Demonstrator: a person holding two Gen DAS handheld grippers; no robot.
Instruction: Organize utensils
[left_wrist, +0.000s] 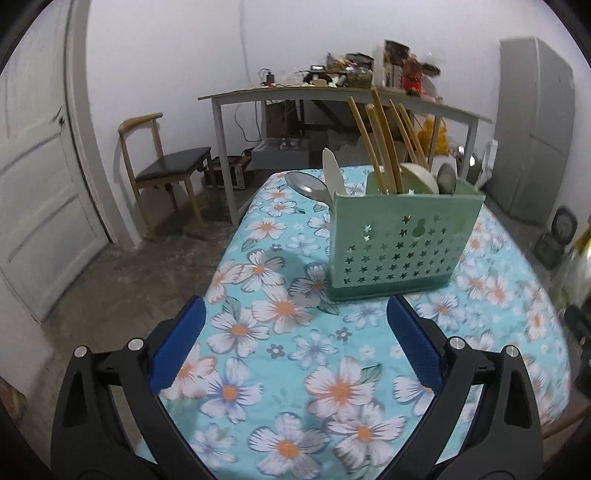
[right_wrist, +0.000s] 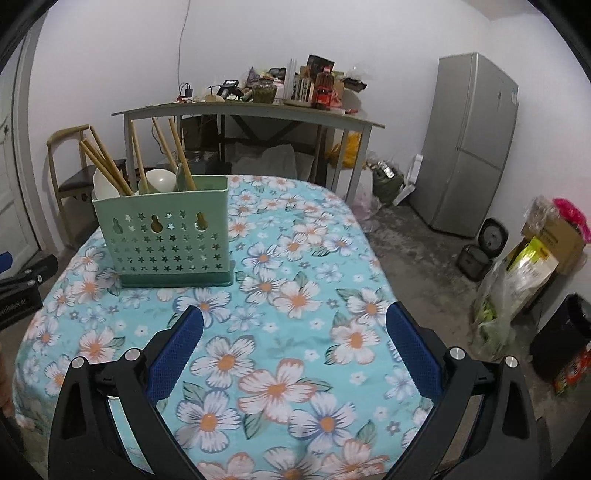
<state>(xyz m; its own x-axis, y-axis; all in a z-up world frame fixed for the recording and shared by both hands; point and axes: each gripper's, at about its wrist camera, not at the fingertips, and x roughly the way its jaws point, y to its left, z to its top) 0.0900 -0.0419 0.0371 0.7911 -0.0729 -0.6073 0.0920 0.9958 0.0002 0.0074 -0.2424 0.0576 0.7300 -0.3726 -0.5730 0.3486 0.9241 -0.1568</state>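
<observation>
On the floral tablecloth (right_wrist: 295, 258) stands the green utensil holder (left_wrist: 400, 240), upright, with wooden chopsticks (left_wrist: 380, 144) and spoons (right_wrist: 160, 181) protruding from its top. Left gripper (left_wrist: 295, 332) and right gripper (right_wrist: 293, 332) hover near it over bare cloth, each with jaws spread wide and gripping nothing.

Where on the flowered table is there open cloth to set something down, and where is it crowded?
Bare tablecloth runs from the green caddy to the table's right edge, and between the caddy and both open grippers, right gripper and left gripper. The caddy itself is crowded with chopsticks and spoons.
</observation>
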